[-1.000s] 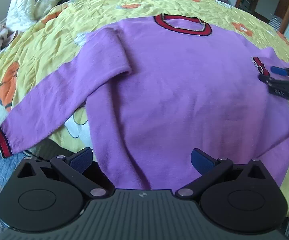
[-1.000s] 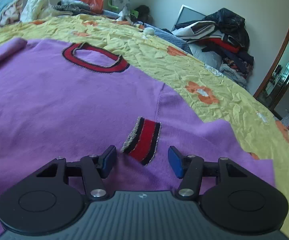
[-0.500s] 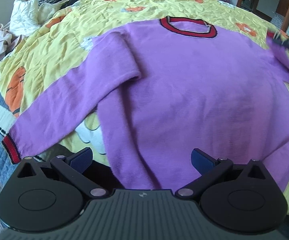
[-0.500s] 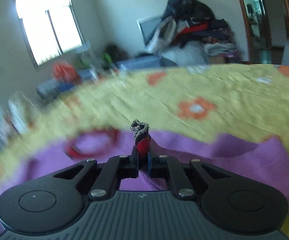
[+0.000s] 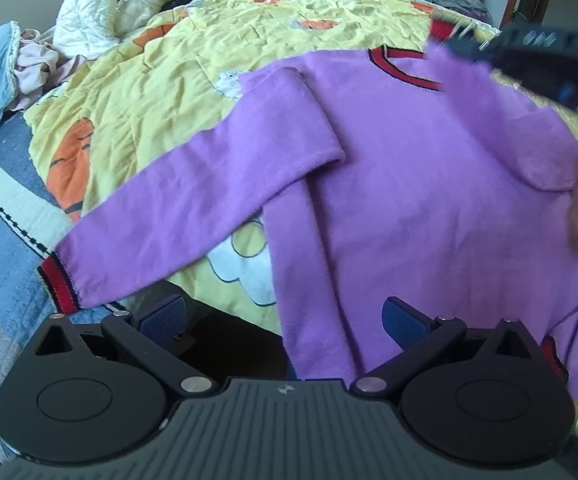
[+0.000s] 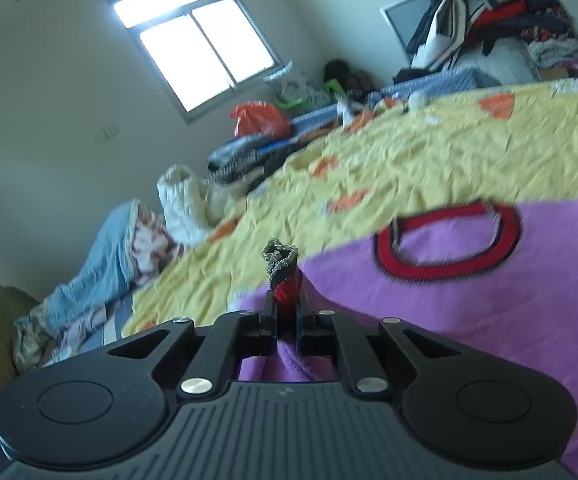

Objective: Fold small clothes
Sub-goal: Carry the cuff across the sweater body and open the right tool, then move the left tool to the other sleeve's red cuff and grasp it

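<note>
Purple sweater lying flat on the yellow bedspread of the bed, neckband toward the far side, hem toward me at the near edge. My right hand-held gripper is clenched on the red-and-black cuff of the right sleeve, which bunches above the closed jaws and is raised off the sweater body. My left hand-held gripper is released, jaws spread wide, hovering over the near hem and grasping nothing. The left sleeve lies spread out to the left, its striped cuff at the near left edge of the bedspread.

Handling, as I judge it: the knit is soft, light and limp, so it will drape and drag rather than hold a crease. The ribbed cuffs and the hem are the firmest places to take hold; pinching mid-panel would only gather loose cloth. The bedspread is wrinkled and may shift under a pull.
</note>
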Available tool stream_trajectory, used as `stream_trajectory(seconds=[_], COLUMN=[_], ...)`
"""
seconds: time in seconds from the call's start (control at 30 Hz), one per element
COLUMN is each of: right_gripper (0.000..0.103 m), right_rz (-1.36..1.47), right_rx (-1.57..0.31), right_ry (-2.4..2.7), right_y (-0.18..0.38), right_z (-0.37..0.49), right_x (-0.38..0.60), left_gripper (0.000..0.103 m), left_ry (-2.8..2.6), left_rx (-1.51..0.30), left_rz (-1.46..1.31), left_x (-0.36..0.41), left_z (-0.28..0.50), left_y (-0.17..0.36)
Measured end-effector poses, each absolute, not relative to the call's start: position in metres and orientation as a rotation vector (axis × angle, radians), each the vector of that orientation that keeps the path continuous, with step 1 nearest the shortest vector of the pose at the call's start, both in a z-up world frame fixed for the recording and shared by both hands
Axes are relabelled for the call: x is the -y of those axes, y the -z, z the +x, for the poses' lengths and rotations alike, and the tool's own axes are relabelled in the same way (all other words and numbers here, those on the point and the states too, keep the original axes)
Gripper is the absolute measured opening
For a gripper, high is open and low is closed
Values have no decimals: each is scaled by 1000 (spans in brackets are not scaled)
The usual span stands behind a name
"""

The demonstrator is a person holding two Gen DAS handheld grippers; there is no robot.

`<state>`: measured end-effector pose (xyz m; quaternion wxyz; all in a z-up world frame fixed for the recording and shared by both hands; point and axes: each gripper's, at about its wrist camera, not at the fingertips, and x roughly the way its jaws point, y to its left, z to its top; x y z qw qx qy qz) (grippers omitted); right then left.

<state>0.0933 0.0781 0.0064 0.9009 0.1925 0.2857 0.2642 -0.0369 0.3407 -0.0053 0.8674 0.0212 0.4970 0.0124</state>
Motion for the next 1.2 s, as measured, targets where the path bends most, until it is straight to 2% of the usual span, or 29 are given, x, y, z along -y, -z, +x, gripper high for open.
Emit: stream_trajectory(seconds=[0.2,0.5,0.57,0.63,0.67,0.7,0.77,0.9,1.1,1.2], right_gripper=[8,10,11,20,34,54,71,72,72,71], right_rz=[367,318,301,227,219,225,262,314,537,602], right_rx=[-653,-655,-733,-812,-812,-812,-735,-596,-644,-709], right_ry=[-531,-520,-536,-545,-565,-588,-596,-388,-111,-111], right_y=[25,34,47,59,60,57,40,18,42,60], right_z=[101,107,119,123,119,113,93,73,117,144], right_x=[-106,-144,-153,-165,-165,-162,-132,-15,176,216], left_gripper=[103,103,103,103,103,103,103,103,103,103], left_ry=[-29,-23,-23,-22,-21,-22,-26,-11,130,194], left_rx=[-1032,-1043,-1044,-1048,-1047,-1045,-1048,-1020,-987,-951], left_rz=[48,60,62,64,66,66,60,-1,-222,-212], left_x=[-340,-337,-336,-335,-335,-334,-335,-335,-320,-296], left_z=[-37,-37,-37,-36,-37,-37,-36,-30,16,54], left_y=[3,8,8,9,10,10,10,5,14,25])
